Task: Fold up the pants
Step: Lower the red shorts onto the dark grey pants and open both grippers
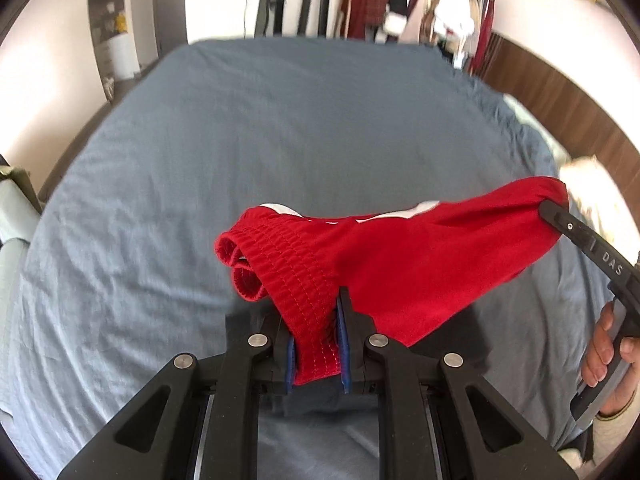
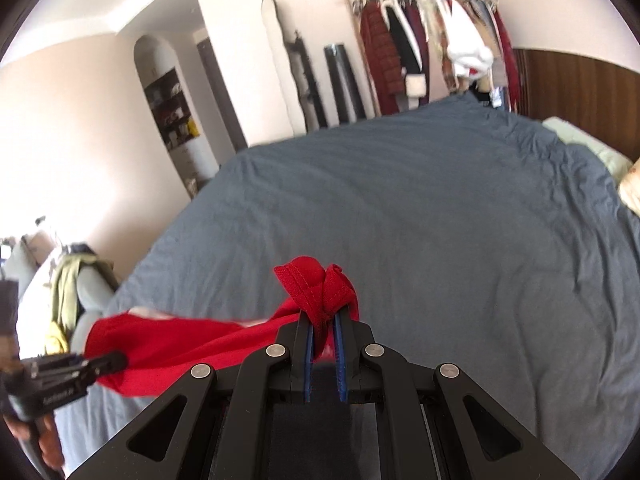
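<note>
Left tool [image 1: 316,320] clenched on elastic waistband end of red pants [image 1: 400,264], ribbed band bunched and curling past blue pads. Pants held in air above grey-blue bed [image 1: 280,128], long axis running left-right between two tools, fabric sagging in middle. White trim shows along upper edge; cloth crumpled, blurred in places. Right tool [image 2: 324,332] clenched on opposite end, hem wadded into knot-like lump between fingers. Clothes rack [image 2: 424,40] with hanging garments stands by far wall beyond bed.
</note>
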The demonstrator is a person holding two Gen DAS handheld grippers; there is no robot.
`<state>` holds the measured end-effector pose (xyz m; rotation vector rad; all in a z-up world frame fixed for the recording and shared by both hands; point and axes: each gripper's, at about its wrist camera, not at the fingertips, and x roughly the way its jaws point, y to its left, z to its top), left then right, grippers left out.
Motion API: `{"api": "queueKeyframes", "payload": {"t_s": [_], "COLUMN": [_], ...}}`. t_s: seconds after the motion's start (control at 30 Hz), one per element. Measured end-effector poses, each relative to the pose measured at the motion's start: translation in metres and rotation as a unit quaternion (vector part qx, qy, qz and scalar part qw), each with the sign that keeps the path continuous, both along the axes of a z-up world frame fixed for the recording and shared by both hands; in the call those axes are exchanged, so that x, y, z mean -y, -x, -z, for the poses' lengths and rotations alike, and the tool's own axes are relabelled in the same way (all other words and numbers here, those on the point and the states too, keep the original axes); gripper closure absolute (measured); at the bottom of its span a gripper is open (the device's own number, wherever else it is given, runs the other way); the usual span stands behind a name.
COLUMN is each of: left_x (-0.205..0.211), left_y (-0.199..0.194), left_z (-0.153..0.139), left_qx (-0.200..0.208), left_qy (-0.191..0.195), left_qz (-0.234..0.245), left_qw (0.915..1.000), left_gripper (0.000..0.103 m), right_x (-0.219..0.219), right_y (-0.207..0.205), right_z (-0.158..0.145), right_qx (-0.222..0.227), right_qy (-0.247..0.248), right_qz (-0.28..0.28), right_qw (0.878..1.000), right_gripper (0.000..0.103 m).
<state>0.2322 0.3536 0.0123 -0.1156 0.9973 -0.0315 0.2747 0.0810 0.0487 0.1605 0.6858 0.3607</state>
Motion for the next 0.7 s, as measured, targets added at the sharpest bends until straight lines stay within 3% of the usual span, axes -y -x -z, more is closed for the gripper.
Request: {"api": "queueKeyframes", "payload": {"t_s": [0.13,0.3,0.5,0.7], "left_x": [0.001,0.002,-0.005,-0.004], "left_y": [0.019,0.038,0.046,0.052], "left_z": [0.032,0.050,0.068,0.074], "left_qx": [-0.032,-0.052,-0.083,-0.084], "left_qy": [-0.009,-0.022,-0.022,-0.030], "left_qz": [0.019,0.030,0.023,0.025], "left_qw": [0.9993,0.9980,0.9961,0.9957], "left_gripper": [0.086,0.086,0.084,0.078], "right_x": [-0.004,-0.003,0.001,0.002], "right_y": [0.025,0.057,0.072,0.092], "right_z": [0.041,0.076,0.100,0.115], "right_qx": [-0.046,-0.078,-0.107,-0.110], "right_qy": [-0.001,0.012,0.009,0.026], "right_qz": [-0.003,-0.001,0.033,0.057], "right_qw": [0.999,0.997,0.994,0.992], "right_gripper": [0.093,0.093,0.093,0.093]}}
